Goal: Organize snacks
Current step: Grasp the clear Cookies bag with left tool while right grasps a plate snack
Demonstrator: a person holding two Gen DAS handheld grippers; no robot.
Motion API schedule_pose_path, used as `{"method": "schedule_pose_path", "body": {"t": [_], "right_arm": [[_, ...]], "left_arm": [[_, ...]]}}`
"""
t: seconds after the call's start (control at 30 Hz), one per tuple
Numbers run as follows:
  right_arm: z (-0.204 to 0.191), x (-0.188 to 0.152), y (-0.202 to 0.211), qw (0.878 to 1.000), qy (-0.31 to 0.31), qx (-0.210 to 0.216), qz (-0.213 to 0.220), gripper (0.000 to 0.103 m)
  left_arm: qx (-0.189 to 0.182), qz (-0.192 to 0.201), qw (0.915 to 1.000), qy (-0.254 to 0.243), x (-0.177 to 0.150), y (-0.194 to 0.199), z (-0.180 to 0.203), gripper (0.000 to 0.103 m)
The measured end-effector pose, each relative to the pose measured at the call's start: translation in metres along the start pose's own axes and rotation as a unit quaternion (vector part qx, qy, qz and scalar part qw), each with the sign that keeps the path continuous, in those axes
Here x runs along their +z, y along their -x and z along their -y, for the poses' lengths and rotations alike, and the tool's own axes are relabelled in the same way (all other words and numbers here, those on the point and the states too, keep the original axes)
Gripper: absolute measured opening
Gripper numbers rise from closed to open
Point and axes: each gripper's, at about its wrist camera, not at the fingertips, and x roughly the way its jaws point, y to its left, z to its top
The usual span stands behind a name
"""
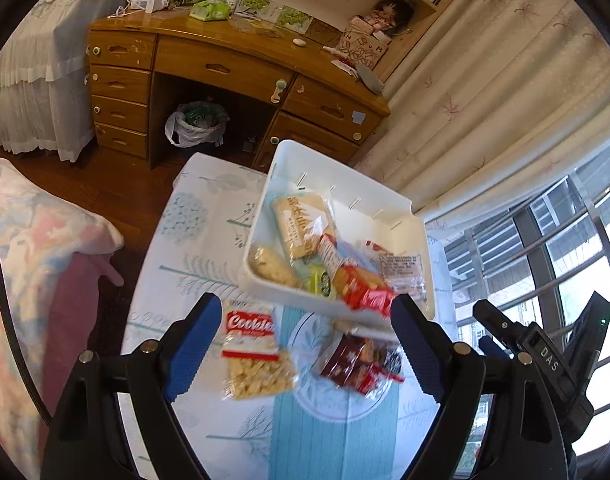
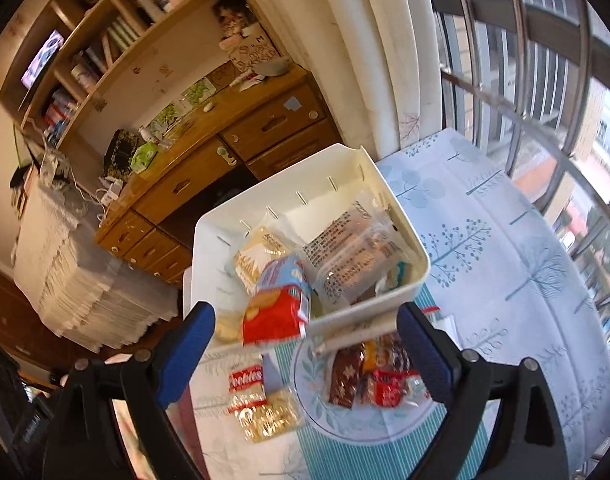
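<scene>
Both my left gripper (image 1: 301, 340) and right gripper (image 2: 307, 340) hang spread, pinching nothing. I judge the Cookies bag (image 1: 253, 354) light, crinkly and slippery. I'd take it by its sealed top edge so the biscuits don't crush.

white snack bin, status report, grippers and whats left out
Left gripper open, empty. Right gripper open, empty. White plastic bin holds several snacks. Clear cookie bag and brown wrapped snacks lie outside on tablecloth.

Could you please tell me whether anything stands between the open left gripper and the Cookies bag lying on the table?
Nothing visible does. The left gripper is open and empty, and the Cookies bag lies bare on the tablecloth between its fingers' line of sight, beside the white bin.
</scene>
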Motion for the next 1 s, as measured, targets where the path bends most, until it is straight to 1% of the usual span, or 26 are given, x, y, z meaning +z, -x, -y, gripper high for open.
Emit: {"method": "schedule_pose_path", "body": {"t": [0.27, 0.3, 0.4, 0.47, 0.67, 0.8, 1.0], "right_arm": [[-0.006, -0.047, 0.024, 0.998, 0.037, -0.035, 0.025, 0.093], [-0.005, -0.053, 0.026, 0.998, 0.039, -0.038, 0.028, 0.093], [-0.003, -0.067, 0.030, 0.997, 0.049, -0.050, 0.034, 0.093], [-0.002, -0.076, 0.032, 0.996, 0.059, -0.061, 0.039, 0.093], [0.007, -0.091, 0.028, 0.992, 0.090, -0.079, 0.036, 0.093], [0.016, -0.098, 0.016, 0.989, 0.118, -0.085, 0.026, 0.093], [0.035, -0.103, -0.013, 0.982, 0.163, -0.091, 0.002, 0.093]], "left_arm": [[0.012, -0.028, 0.9995, -0.011, -0.028, 0.008, -0.020, 0.086], [0.010, -0.032, 0.9993, -0.013, -0.031, 0.008, -0.022, 0.086], [-0.014, -0.043, 0.9989, -0.011, -0.040, 0.006, -0.027, 0.086], [-0.017, -0.050, 0.9986, -0.008, -0.045, 0.002, -0.028, 0.086], [-0.015, -0.068, 0.9976, -0.007, -0.057, -0.018, -0.027, 0.086], [0.002, -0.083, 0.9965, -0.003, -0.068, -0.041, -0.026, 0.086], [0.030, -0.108, 0.9935, 0.022, -0.087, -0.081, -0.027, 0.086]]}}
